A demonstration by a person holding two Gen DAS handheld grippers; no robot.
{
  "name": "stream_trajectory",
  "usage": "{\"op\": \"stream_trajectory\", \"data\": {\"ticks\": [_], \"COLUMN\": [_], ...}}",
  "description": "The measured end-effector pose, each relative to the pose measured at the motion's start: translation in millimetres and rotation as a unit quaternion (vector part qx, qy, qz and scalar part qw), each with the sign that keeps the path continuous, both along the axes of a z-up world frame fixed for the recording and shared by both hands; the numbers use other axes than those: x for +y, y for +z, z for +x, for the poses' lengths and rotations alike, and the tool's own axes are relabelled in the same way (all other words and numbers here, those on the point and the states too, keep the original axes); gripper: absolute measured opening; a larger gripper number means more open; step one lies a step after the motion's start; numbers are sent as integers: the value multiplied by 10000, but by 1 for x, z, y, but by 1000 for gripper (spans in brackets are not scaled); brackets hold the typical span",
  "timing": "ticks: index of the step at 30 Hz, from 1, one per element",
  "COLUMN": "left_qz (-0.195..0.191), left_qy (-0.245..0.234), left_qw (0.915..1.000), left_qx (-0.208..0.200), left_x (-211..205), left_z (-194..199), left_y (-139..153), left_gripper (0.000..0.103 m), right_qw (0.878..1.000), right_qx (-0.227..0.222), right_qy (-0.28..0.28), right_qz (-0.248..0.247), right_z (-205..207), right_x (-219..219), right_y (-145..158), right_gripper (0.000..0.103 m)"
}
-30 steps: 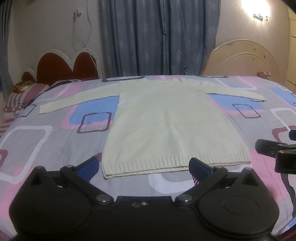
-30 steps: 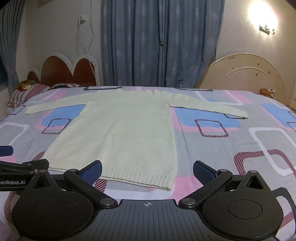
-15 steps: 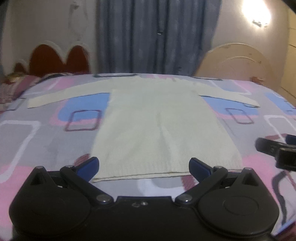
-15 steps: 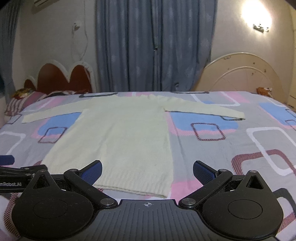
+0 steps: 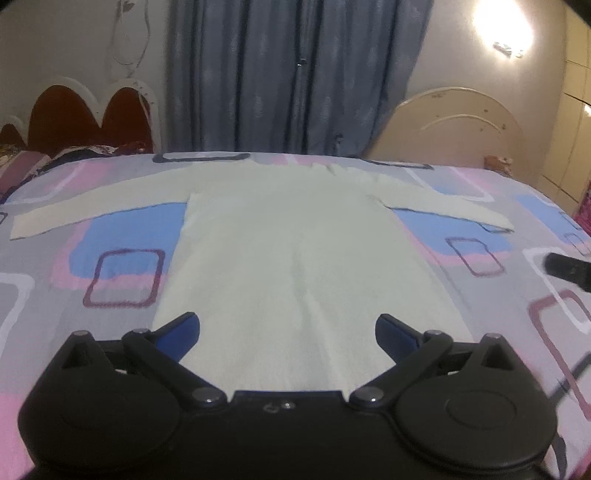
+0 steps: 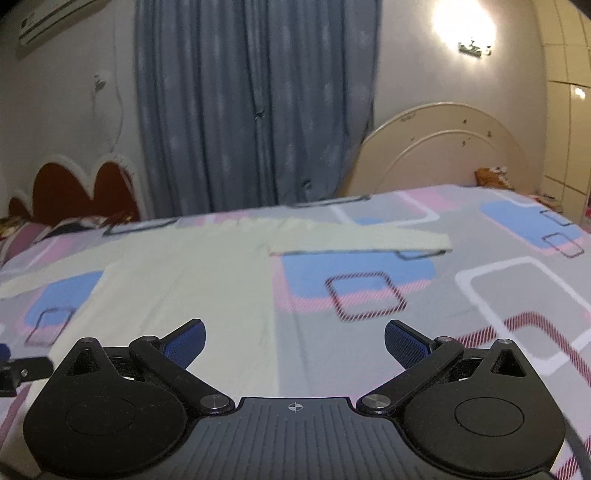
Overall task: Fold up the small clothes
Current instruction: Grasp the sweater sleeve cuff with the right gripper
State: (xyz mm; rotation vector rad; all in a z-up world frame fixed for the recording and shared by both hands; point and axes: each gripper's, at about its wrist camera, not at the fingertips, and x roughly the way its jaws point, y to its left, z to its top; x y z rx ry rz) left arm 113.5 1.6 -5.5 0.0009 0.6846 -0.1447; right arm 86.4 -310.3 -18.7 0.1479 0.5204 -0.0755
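The cream long-sleeved knitted sweater (image 5: 295,266) lies flat and face up across the middle of the frame in the left wrist view, its body running from the collar near the upper centre down to the lower centre, where the hem is hidden behind the tool. Both sleeves are stretched straight out, one toward the left edge, the other toward the right. Spread this way, the garment looks laid out ready for a first fold, with nothing folded yet.

The left hand-held gripper (image 5: 288,330) hovers over the lower body of the sweater with its blue-padded fingers spread wide and nothing between them; the cloth fills the gap below. The right hand-held gripper (image 6: 293,338) is likewise spread and empty. In its view the sweater's right side edge runs down between the fingers, and the right sleeve (image 6: 362,240) crosses the centre of the frame. That placement suggests each tool is being brought toward its own side of the garment, probably to take hold of cloth there.

Under the sweater is the bed with a grey, pink and blue patterned cover (image 5: 122,258). Beyond it, blue-grey curtains (image 5: 291,74) hang at the upper centre, a red scalloped headboard (image 5: 88,118) sits at the left, and a lit wall lamp (image 6: 465,22) glares at the upper right.
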Motion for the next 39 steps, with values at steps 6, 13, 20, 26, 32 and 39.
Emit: {"op": "stream_trajectory", "data": {"ticks": [6,13,20,26,32,39], "left_qz": [213,645,803,464,301,352], "left_qy": [234,694,717,618,685,649], "left_qw": [9991,9916,9918,9969,9972,9972], "left_qx": [-276,-876,-689,-166,48,107], "left_x": [9,15,8,13,19,15], "left_z": [47,104,161,209,242,254], "left_y": [4,7,-21,-49,-69,-82], "left_gripper": [84,98,96,101,101,98], "right_qw": [9998,9969,9906,9740,9592,9371], "right_qx": [-41,-370,-169,159,334,405], "right_qy": [-214,-673,-1178,-1931,-2283,-2555], "right_qz": [1,194,677,1171,1635,2341], "right_z": [43,103,192,241,261,262], "right_x": [-28,-72,-149,-226,-275,-314], "right_y": [2,1,-31,-80,-111,-133], "right_gripper": [102,63,29,27,28,28]}}
